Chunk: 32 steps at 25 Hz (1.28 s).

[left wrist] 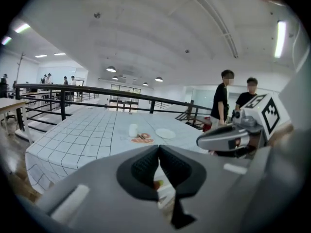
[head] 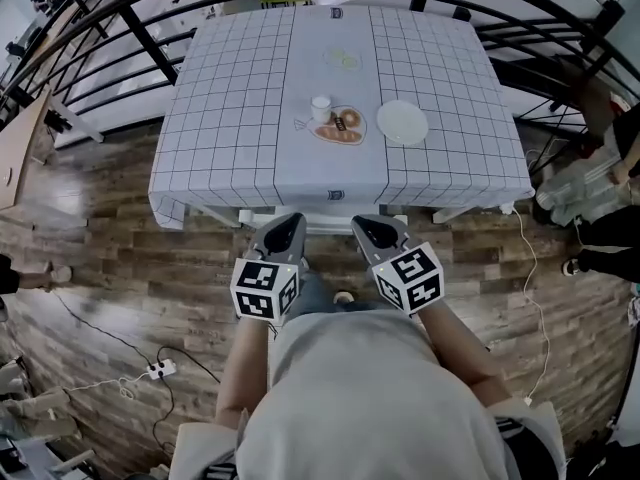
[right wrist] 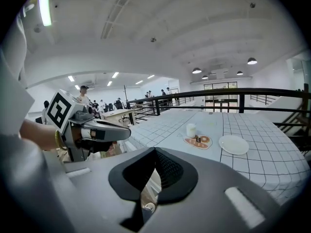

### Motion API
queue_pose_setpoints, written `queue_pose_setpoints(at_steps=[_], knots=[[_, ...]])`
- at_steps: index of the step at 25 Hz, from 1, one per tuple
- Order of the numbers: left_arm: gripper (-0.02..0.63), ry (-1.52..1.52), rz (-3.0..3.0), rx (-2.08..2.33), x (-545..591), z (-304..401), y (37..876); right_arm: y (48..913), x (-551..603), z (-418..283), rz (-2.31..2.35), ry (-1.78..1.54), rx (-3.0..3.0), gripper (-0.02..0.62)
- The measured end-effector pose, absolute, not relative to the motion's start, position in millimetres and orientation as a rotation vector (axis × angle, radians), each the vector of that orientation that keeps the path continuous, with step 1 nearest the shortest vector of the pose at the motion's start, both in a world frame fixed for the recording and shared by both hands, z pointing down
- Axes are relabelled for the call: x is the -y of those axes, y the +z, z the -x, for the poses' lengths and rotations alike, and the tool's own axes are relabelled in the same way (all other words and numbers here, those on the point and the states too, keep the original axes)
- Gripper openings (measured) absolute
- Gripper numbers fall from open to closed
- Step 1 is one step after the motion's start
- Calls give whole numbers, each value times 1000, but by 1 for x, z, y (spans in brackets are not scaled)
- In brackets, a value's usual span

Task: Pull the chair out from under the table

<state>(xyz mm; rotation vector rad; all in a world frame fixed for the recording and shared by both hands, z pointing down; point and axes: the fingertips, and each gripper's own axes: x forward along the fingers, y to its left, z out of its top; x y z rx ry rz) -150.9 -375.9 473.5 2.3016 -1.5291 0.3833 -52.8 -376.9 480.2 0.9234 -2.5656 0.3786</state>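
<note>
chair: tucked under the bench. We see only a white strip [head: 328, 225] below the cloth hem at the near edge and take it for the chair's back; the rest is hidden.
task state: we judge the pull as not yet started, since nothing is gripped.
left gripper [head: 290, 226]: jaws together with nothing between them. It points down toward the near edge, just left of the white strip.
right gripper [head: 368, 230]: jaws also together and empty, just right of the strip.
why held so: our read is that the pair brackets the chair back for a two-handed grab. The jaws would have to open first.
bench [head: 230, 98]: square top with the person standing at the middle of the near side, which puts the chair straight ahead.
cloth [head: 450, 183]: gridded, and it hangs over every edge, which is why the chair barely shows.
cup [head: 320, 107]: white and upright near the bench centre. We can't tell what is in it.
tray [head: 340, 128]: heart-shaped, touching or just beside the cup, with brown ring-shaped pieces on it.
plate [head: 402, 122]: white and bare, just right of the tray.
risk: we judge that a snag on the cloth could drag the cup, tray and plate.
floor [head: 120, 278]: wood, with cables lying left and right of the person.
</note>
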Motion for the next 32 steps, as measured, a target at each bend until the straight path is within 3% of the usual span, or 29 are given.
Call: queue_pose_setpoints(at_steps=[6,18,32], knots=[[43,616,-2380,1355,385,145,494,490,390,54,-861,334,2509,0],[163,1118,-2520,969,388,129,525,520,396,72,-548,198,2343,130],[212,1523,-2600,588,385,120,558,563,389,83,-190,92,2113,190]])
